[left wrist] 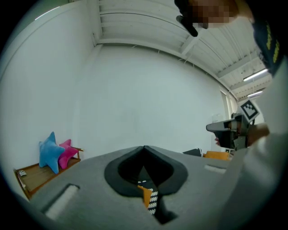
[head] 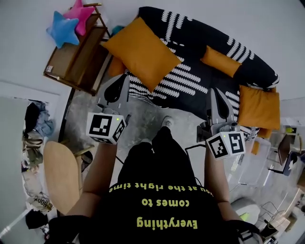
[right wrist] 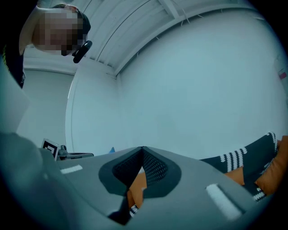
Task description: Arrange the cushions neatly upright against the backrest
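Note:
A black sofa [head: 190,43] with white zigzag print stands ahead of me. One large orange cushion [head: 143,50] lies tilted at its left end. A small orange cushion [head: 220,61] rests near the backrest, and another orange cushion [head: 259,107] sits at the right end. My left gripper [head: 119,78] is shut and empty, just short of the seat's front edge below the large cushion. My right gripper [head: 214,91] is also shut and empty, over the seat's right front. In the gripper views the left gripper [left wrist: 144,148] and right gripper [right wrist: 142,149] have jaws closed to a point, aimed level.
A wooden bench [head: 78,52] left of the sofa holds a blue star cushion [head: 62,29] and a pink star cushion [head: 80,13]. A round wooden table [head: 61,174] and clutter are at my left. A clear box [head: 252,167] stands at right.

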`<state>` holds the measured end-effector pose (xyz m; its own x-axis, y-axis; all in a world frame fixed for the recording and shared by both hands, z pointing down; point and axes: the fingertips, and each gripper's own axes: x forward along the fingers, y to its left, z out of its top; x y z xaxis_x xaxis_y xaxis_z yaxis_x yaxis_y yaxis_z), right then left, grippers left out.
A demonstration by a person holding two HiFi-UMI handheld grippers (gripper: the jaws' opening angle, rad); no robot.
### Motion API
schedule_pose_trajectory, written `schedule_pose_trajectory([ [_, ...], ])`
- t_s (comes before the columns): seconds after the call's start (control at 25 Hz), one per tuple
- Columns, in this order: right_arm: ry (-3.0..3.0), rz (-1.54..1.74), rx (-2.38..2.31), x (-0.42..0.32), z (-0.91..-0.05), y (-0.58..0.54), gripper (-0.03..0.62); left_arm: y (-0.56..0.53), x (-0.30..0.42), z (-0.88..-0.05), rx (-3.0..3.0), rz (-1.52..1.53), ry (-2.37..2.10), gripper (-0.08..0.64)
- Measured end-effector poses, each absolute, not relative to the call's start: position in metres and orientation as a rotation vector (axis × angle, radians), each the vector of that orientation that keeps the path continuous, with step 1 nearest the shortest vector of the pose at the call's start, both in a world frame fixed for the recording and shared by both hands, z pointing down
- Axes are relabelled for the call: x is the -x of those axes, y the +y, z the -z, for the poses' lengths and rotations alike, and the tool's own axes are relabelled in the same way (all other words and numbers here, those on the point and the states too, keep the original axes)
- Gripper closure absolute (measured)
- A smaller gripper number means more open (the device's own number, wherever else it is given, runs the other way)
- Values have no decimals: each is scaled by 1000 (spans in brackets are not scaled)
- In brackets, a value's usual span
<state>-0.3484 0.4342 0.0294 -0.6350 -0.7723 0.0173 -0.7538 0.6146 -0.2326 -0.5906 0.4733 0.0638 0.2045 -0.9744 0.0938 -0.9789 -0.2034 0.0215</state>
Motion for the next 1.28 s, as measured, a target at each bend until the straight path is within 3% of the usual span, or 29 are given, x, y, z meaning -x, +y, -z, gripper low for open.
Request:
schedule_pose_trajectory([
  [0.4, 2814, 267, 1074, 350, -5, 320, 583, 395, 589, -28, -2275, -22, -2157, 559],
  [0.6, 2781, 417, 1009, 360, -16, 295, 583, 369, 589, -34, -2261, -34, -2164, 559],
  [1.0, 2765, 438, 1147, 388, -35, 205, 583, 259, 628, -63, -2297, -56, -2051, 558],
  [1.28, 2818, 453, 1214, 447, -57, 104, 583, 141, 682, -70, -2366, -93, -1988, 558],
])
